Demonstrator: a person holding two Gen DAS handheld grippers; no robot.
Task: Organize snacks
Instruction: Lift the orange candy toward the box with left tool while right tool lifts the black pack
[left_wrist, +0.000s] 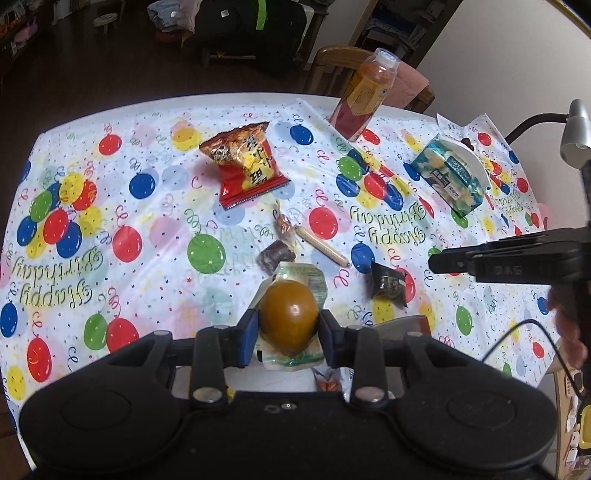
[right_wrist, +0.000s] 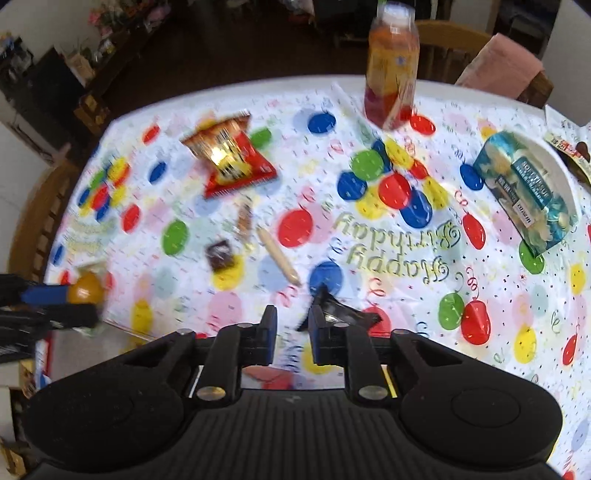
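Balloon-print table (left_wrist: 147, 258) near edge: left tool (left_wrist: 289, 325) clamped on round amber packaged snack (left_wrist: 289, 320); right tool (right_wrist: 291, 339) apart beside small black wrapper (right_wrist: 341, 312). Slick pack could squirt out.

Glossy plastic tablecloth (left_wrist: 155, 122), shiny foil snack bag (left_wrist: 245, 162), matt black hand-held gripper (left_wrist: 288, 328) plastic.

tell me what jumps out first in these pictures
The loud balloon-print tablecloth fills both views. Up close, the left gripper is shut on a packaged brown egg. Beyond it lie a red snack bag mid-table and a tall juice bottle at the far edge.
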